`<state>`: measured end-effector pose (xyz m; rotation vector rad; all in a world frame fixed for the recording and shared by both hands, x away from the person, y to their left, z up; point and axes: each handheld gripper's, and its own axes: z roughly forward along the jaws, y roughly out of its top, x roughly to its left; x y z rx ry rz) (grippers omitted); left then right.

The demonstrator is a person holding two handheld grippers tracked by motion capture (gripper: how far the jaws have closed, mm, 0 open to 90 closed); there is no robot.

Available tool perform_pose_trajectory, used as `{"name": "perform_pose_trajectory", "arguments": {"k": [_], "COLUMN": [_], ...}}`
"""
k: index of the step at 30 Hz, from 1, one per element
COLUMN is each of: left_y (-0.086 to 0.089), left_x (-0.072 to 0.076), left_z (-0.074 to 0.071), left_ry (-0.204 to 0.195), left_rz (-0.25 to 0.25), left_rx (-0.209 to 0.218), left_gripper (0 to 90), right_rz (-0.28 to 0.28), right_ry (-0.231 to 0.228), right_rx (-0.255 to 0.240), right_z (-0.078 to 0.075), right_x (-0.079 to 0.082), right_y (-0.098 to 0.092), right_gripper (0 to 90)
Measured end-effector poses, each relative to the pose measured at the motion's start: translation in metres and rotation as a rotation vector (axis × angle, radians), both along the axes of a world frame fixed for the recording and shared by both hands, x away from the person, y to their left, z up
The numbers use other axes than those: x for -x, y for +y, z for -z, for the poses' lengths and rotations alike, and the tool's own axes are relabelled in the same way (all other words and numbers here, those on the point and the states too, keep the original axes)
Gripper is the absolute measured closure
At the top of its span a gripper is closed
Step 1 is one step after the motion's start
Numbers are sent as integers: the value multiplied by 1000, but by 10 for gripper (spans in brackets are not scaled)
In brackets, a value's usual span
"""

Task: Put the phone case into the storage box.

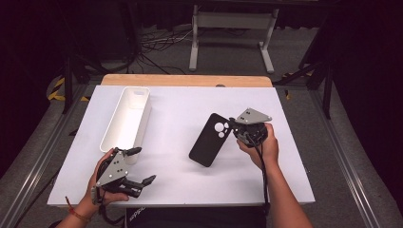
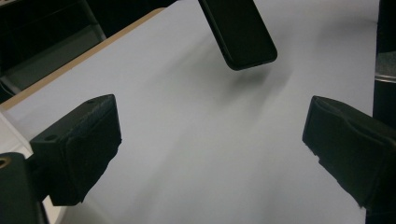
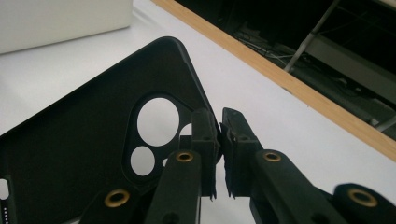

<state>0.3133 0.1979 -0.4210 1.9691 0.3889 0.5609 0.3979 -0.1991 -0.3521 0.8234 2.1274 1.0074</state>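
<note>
From the high view, the right gripper pinches the top edge of a matte black phone case near its round camera cut-outs; its jaw tips are half hidden behind its grey plate. The case tilts over the middle of the white table, and whether its lower end touches is hard to tell. The left gripper rests at the near left corner, jaws spread wide and empty, beside a long white rounded bin.

In the left gripper view, two blocky black jaws stand far apart over bare table; the case's rounded corner is cut off by the top edge.

In the right gripper view, the jaws are clamped on the case's thin rim, its lower part out of frame.
</note>
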Motion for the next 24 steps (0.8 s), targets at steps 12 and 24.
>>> {"name": "perform_pose_trajectory", "arguments": {"k": [12, 24], "left_y": [-17, -46], "left_x": [-10, -37], "left_z": [-16, -38], "left_ry": [-39, -22], "left_rz": [-14, 6], "left_rx": [20, 80], "left_gripper": [121, 125], "right_rz": [-2, -33], "right_ry": [-72, -124], "right_rx": [8, 24], "right_z": [-6, -10], "right_x": [7, 16], "right_y": [5, 15], "right_gripper": [848, 847]}}
